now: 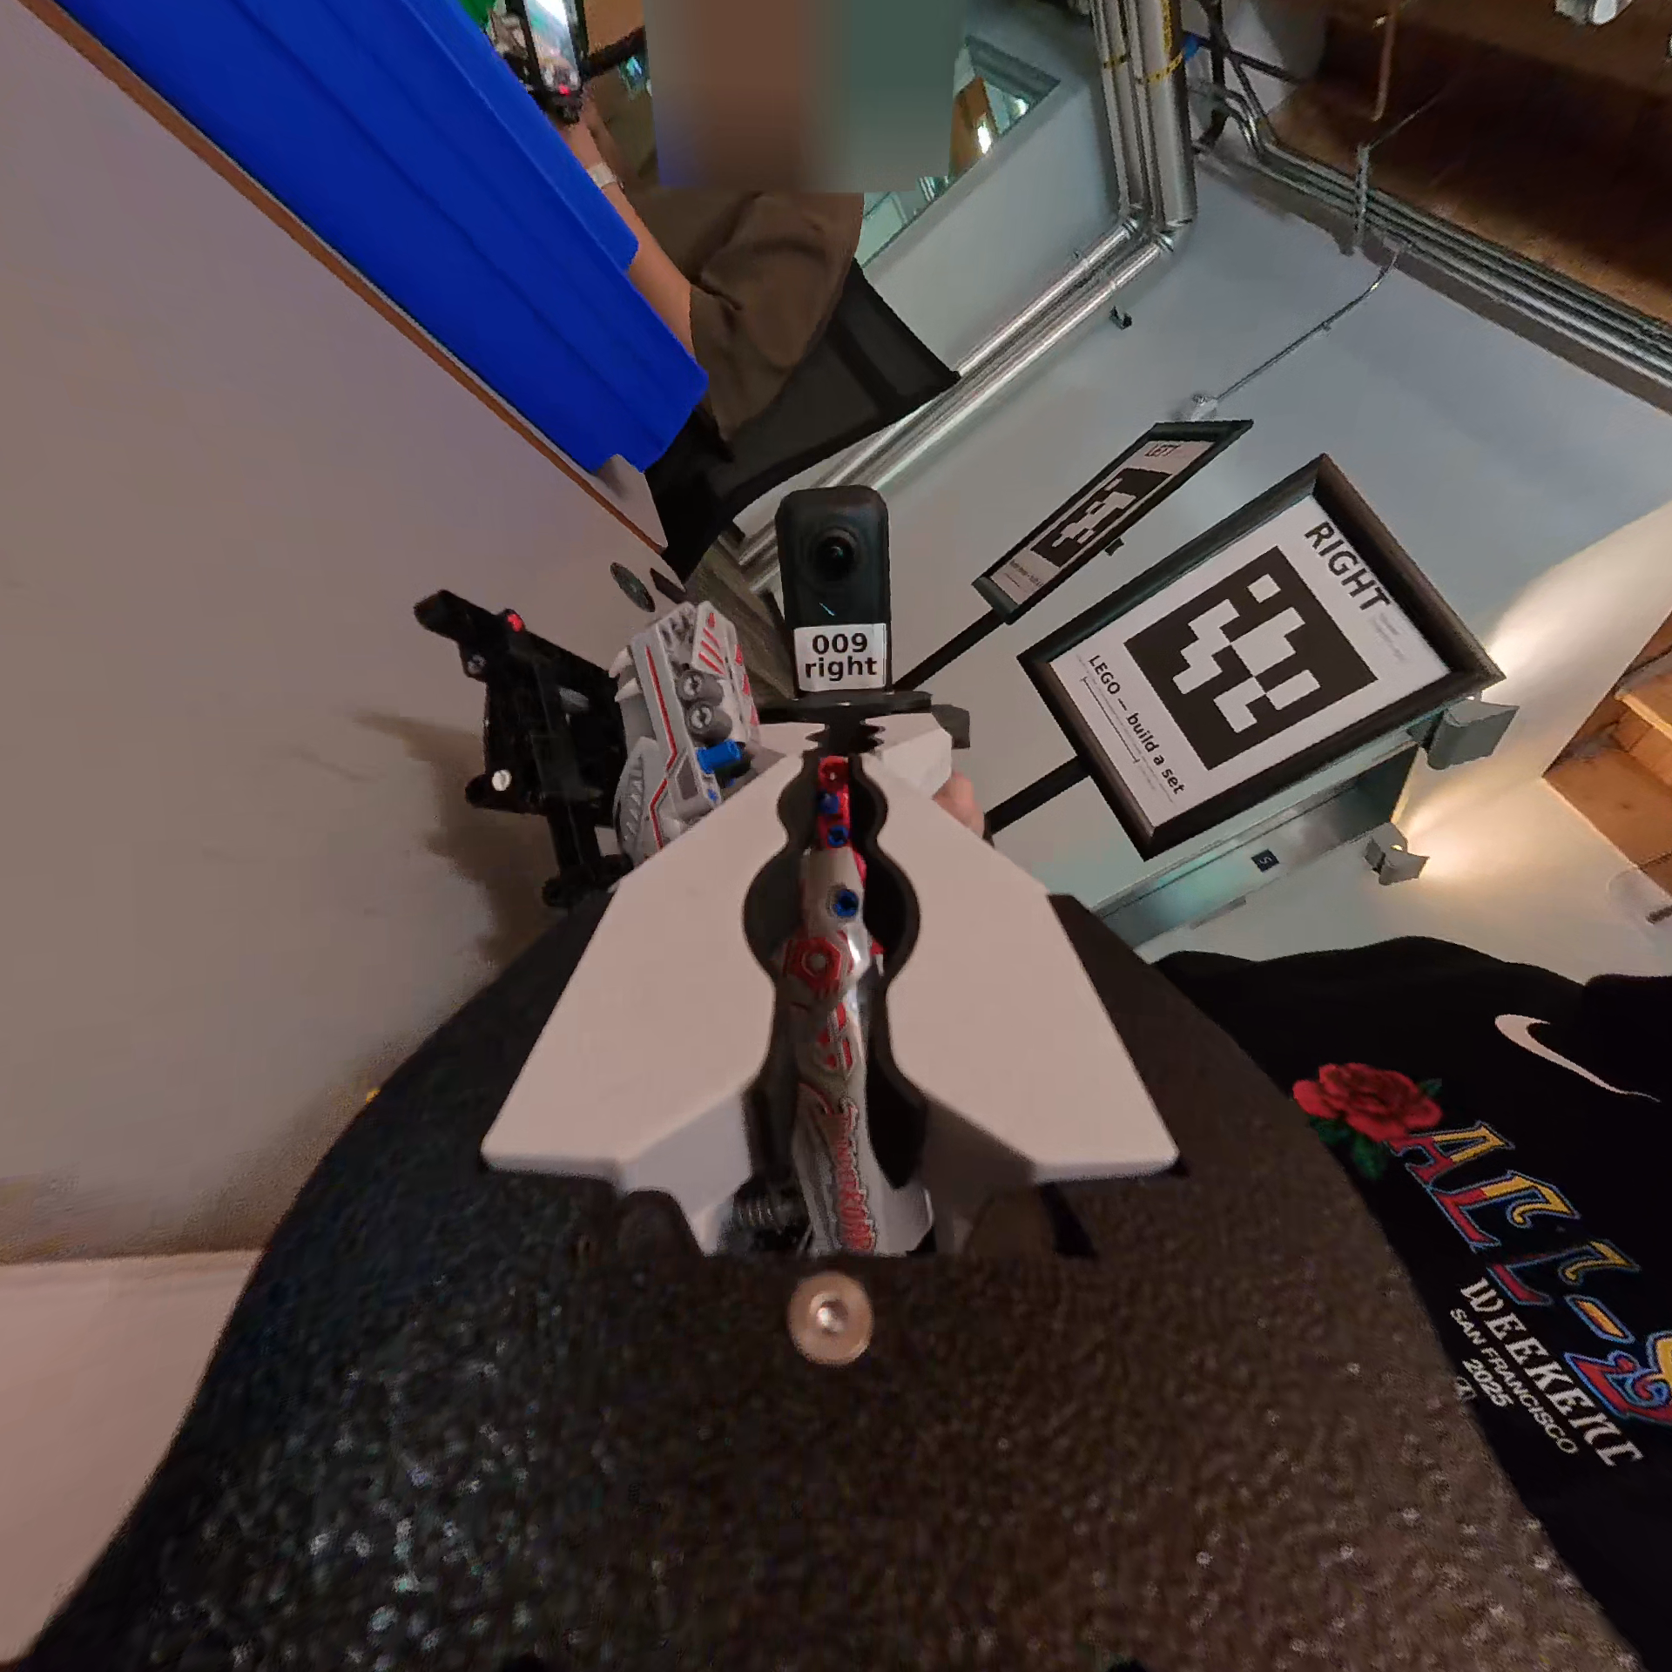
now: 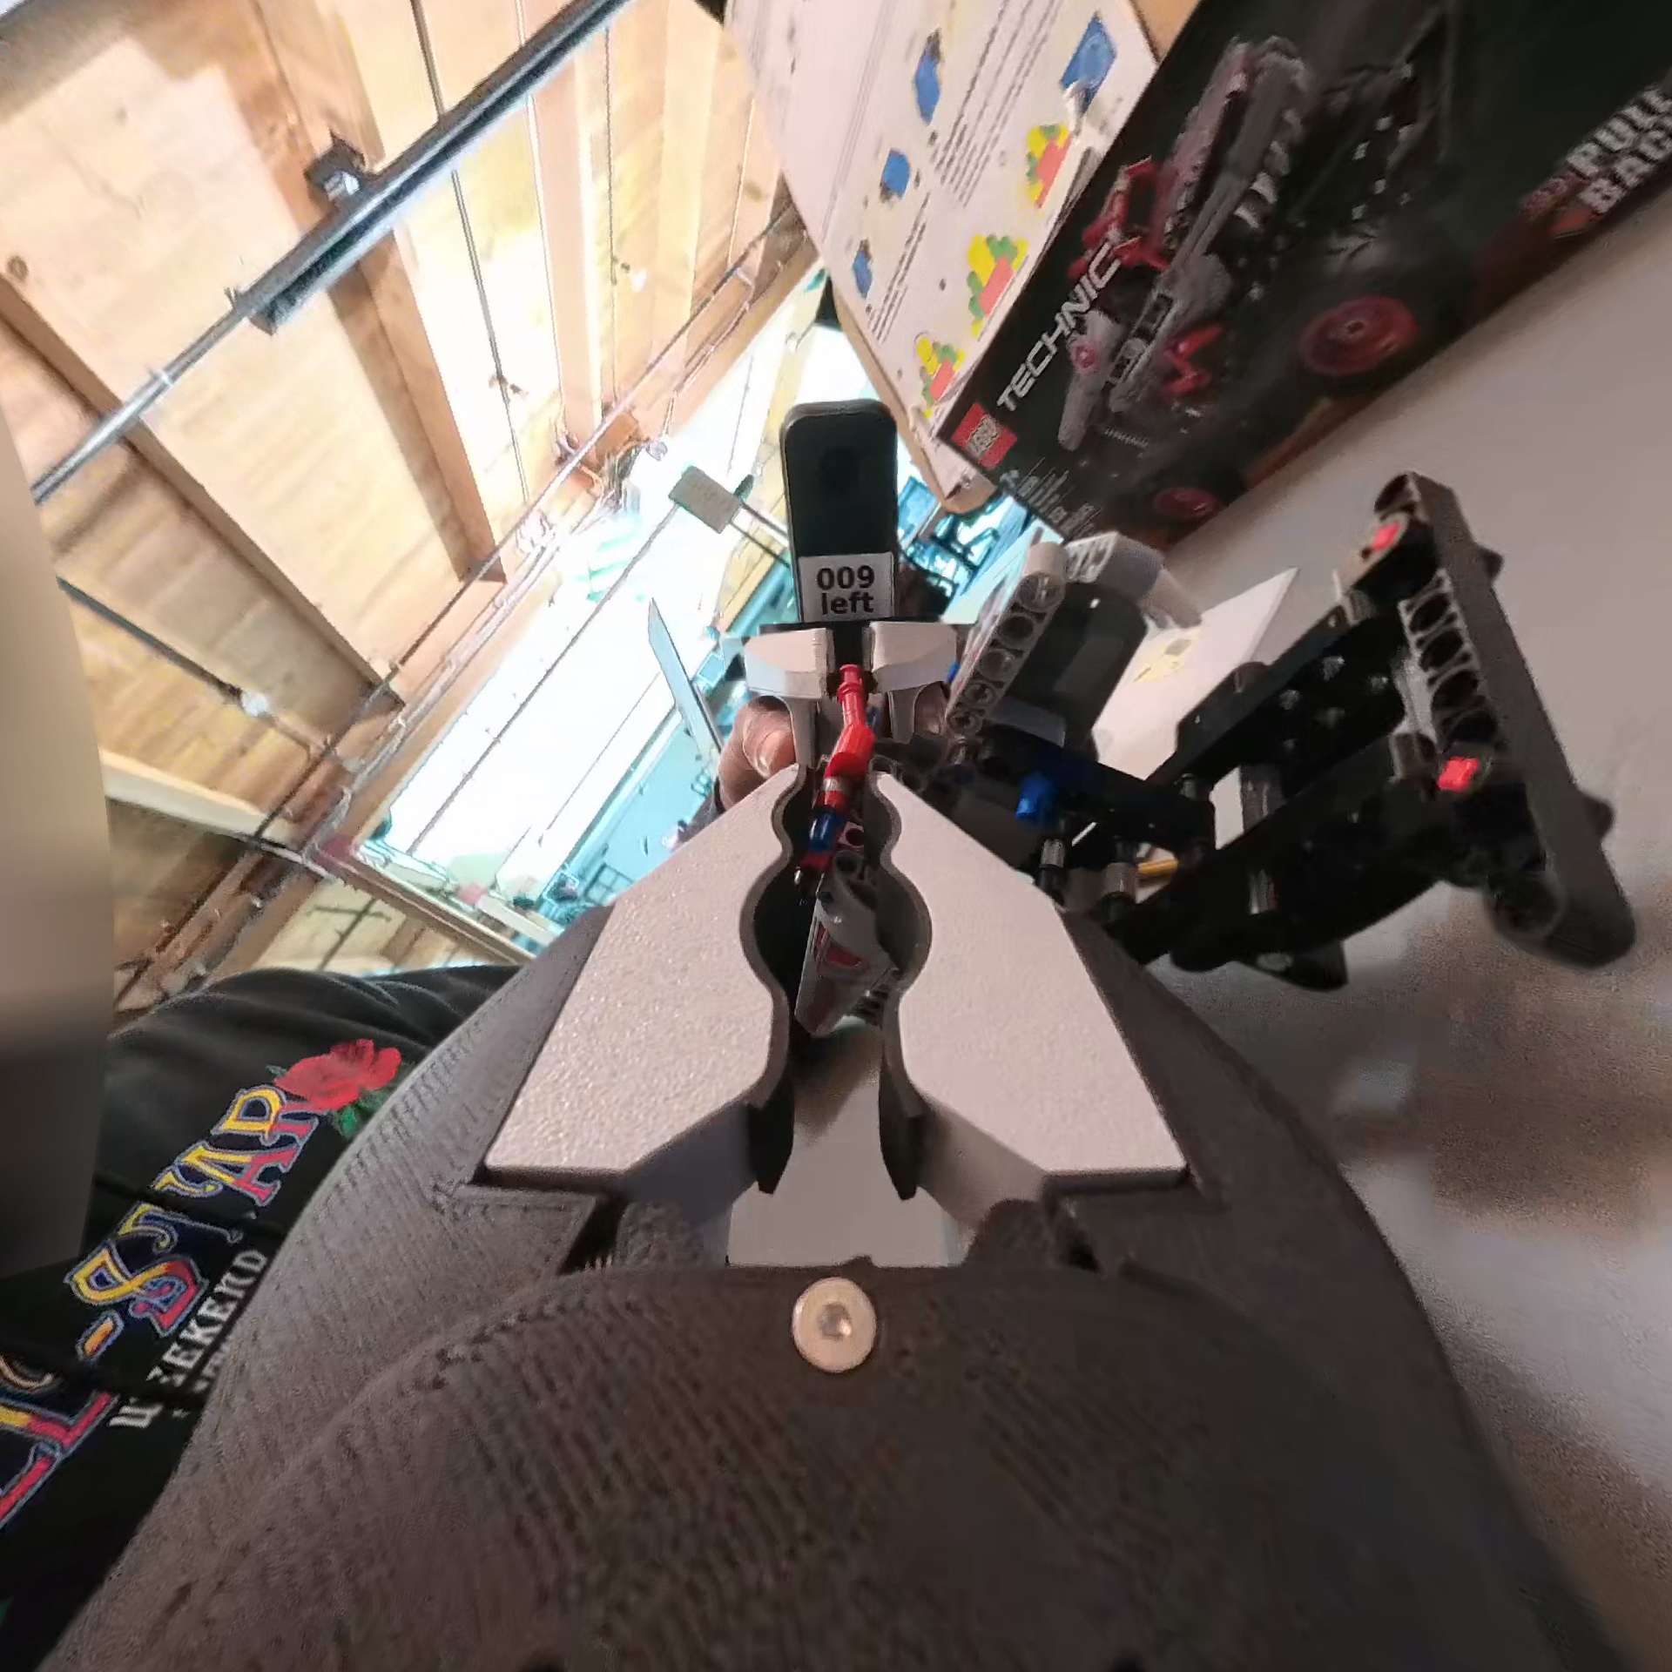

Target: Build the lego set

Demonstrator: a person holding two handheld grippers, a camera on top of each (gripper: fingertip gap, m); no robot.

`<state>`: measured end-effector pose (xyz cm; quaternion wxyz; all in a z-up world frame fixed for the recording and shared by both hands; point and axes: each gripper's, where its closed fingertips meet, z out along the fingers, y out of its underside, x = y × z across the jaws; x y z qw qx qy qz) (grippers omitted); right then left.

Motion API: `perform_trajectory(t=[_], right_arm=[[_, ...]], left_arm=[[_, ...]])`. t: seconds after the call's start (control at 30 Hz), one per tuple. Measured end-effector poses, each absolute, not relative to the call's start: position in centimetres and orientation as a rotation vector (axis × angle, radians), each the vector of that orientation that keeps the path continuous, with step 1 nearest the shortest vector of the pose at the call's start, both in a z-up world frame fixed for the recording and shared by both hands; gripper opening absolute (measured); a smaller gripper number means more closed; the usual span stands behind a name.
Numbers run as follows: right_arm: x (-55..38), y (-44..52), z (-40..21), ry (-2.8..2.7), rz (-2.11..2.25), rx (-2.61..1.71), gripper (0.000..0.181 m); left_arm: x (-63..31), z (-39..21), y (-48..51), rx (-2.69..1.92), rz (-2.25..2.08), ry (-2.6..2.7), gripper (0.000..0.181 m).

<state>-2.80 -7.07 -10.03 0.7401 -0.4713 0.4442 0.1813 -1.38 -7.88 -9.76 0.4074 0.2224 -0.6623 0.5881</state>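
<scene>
While both grippers face each other tip to tip above the table (image 1: 226, 724), each one is closed on the same long Lego piece. In the left wrist view, the left gripper (image 1: 834, 787) clamps a grey panel piece (image 1: 828, 1013) with red markings and blue pins, which lies along the narrow channel between its pale fingers (image 1: 660, 1022). The far end of this piece is red and reaches the tip, where the right gripper (image 1: 905, 751) with its black camera (image 1: 833, 561) stands just behind.

In the right wrist view, the right gripper (image 2: 837, 796) holds the grey, red and blue end of the piece (image 2: 846, 941) between its fingers (image 2: 651, 1022), and a red axle part (image 2: 849, 724) passes on into the left gripper (image 2: 846, 674) opposite. A hand (image 2: 755, 751) shows behind that gripper.

Beside them on the table (image 2: 1448, 1131) rests the partly built model: a black frame (image 2: 1411, 751) with red pins and a grey body part (image 1: 683, 724). The set's box (image 2: 1312, 253) and an instruction sheet (image 2: 923, 154) lie farther back.
</scene>
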Motion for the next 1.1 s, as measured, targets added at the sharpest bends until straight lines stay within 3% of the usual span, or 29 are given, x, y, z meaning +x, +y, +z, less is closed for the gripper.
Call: perform_trajectory(t=[0.2, 0.43, 0.63, 1.1], right_arm=[[-1.8, -7.8, -11.1, 1.07, 0.372, -0.974, 0.011], [-1.5, -8.1, -11.2, 1.138, 0.405, -0.799, 0.035], [-0.9, -9.0, -11.8, 1.208, 0.423, -0.684, 0.014], [-1.6, -8.9, -12.4, 1.31, 0.392, -0.667, 0.007]], left_arm=[[-0.4, -11.1, -8.6, 0.552, 1.35, -1.615, 0.004], [-0.4, -11.9, -8.8, 0.492, 1.177, -1.584, 0.004], [-0.6, -11.9, -9.1, 0.401, 1.119, -1.588, 0.004], [-0.9, -12.0, -9.4, 0.387, 1.124, -1.522, 0.004]])
